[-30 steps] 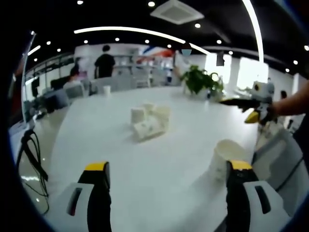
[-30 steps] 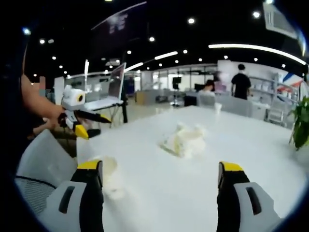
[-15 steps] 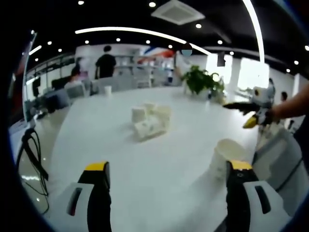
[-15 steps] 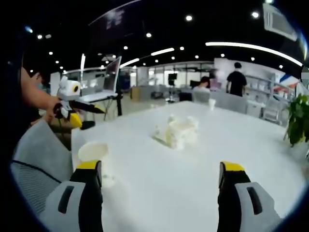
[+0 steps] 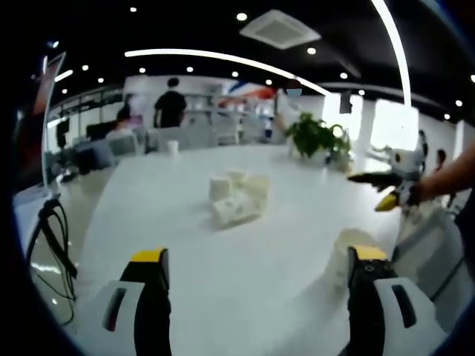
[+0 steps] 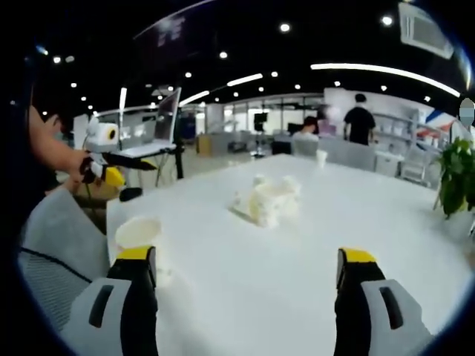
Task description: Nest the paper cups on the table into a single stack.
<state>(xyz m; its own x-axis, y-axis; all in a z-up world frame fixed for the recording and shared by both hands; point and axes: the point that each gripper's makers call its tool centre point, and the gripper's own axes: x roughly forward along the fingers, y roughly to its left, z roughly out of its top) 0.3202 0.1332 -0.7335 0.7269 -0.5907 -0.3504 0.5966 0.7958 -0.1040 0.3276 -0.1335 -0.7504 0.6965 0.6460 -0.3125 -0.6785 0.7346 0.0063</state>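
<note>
A huddle of white paper cups (image 5: 237, 199), some upright and some lying down, sits mid-table on the white table (image 5: 223, 282); the right gripper view has it too (image 6: 266, 200). One upright cup (image 5: 347, 248) stands by my left gripper's right jaw, and is seen as a cup (image 6: 139, 233) near my right gripper's left jaw. My left gripper (image 5: 258, 256) is open, with nothing between its jaws. My right gripper (image 6: 246, 256) is open as well. Each is hand-held beyond the table edge: right gripper (image 5: 387, 191), left gripper (image 6: 111, 167).
A lone cup (image 5: 172, 147) stands at the table's far end, also seen as a far cup (image 6: 320, 157). A potted plant (image 5: 315, 137) sits at a far corner. A grey chair (image 6: 56, 237), a laptop on a stand (image 6: 159, 133) and black cables (image 5: 52, 237) border the table. People stand behind.
Both views have shifted slightly with the hands. The cups have not moved on the table. Both grippers stay open.
</note>
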